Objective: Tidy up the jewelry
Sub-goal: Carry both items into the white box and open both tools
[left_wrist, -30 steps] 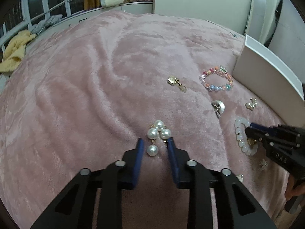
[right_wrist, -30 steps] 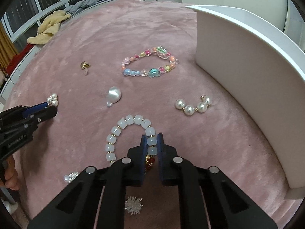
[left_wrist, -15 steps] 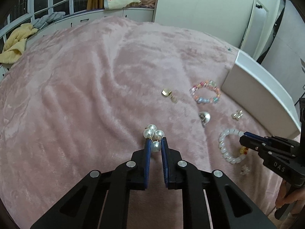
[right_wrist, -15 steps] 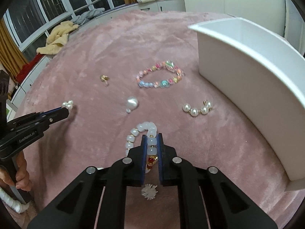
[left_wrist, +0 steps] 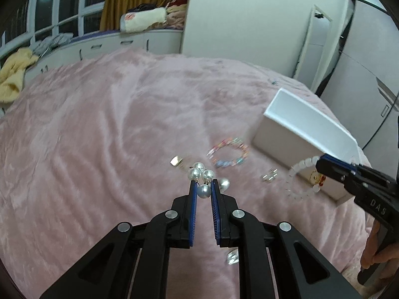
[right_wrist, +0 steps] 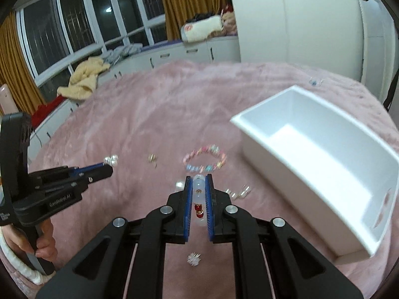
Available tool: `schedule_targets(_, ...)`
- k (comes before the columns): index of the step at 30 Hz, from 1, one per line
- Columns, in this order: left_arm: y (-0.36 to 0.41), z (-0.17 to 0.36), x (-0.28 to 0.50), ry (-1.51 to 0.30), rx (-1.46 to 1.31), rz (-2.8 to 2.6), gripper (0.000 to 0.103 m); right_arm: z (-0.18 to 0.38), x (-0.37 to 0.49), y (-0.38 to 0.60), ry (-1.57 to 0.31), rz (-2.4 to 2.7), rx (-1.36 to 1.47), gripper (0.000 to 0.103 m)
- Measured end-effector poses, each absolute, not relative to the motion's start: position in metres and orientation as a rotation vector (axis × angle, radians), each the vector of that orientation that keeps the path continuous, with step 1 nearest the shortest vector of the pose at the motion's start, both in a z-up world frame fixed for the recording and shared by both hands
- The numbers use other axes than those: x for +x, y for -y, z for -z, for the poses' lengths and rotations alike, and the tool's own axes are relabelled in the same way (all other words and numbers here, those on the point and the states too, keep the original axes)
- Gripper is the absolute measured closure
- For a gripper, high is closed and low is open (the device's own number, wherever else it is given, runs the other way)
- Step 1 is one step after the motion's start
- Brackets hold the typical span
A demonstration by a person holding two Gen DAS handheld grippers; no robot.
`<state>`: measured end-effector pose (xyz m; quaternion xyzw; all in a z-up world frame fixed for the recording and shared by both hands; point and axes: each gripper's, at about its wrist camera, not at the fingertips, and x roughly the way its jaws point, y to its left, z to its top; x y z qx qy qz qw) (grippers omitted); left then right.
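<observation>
My left gripper (left_wrist: 202,186) is shut on a pearl cluster earring (left_wrist: 201,176) and holds it well above the pink blanket (left_wrist: 99,134); it also shows in the right wrist view (right_wrist: 111,160). My right gripper (right_wrist: 199,180) is shut on a white bead bracelet (right_wrist: 198,191) with red beads, lifted off the blanket; the bracelet hangs from it in the left wrist view (left_wrist: 301,177). An open white box (right_wrist: 321,164) stands to the right, apparently empty inside.
On the blanket lie a colourful bead bracelet (right_wrist: 205,159), a gold earring (right_wrist: 152,158), a pearl drop (left_wrist: 224,184), a pearl-row earring (right_wrist: 238,192) and a small sparkly piece (right_wrist: 194,259). Cabinets, windows and clothes stand beyond the bed.
The left gripper closed on the pearl earring and lifted it. Both grippers have risen high above the blanket with their jewelry; the white box's inside now shows.
</observation>
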<state>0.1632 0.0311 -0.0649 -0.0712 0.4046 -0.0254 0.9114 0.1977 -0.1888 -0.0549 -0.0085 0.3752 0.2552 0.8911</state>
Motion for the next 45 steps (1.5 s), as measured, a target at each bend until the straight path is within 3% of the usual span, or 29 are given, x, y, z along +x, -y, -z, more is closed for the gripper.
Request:
schedule_targets(17, 0.093, 0.007, 0.248, -0.776, -0.021, 0.278, 0.087, -0.002, 0.236, 0.291, -0.661, -0.355, 0.012, 0.092)
schedule_targets(40, 0.222, 0.113, 0.376, -1.093, 0.125, 0.38, 0.086, 0.1, 0.31, 0.365, -0.906, -0.24, 0.008, 0.092)
schedule_targets(41, 0.224, 0.114, 0.377, -1.095, 0.132, 0.376, 0.085, 0.102, 0.311, 0.365, -0.913, -0.237, 0.009, 0.092)
schedule_targets(45, 0.224, 0.111, 0.378, -1.064, 0.115, 0.363, 0.063, 0.103, 0.309, 0.365, -0.904, -0.222, 0.004, 0.089)
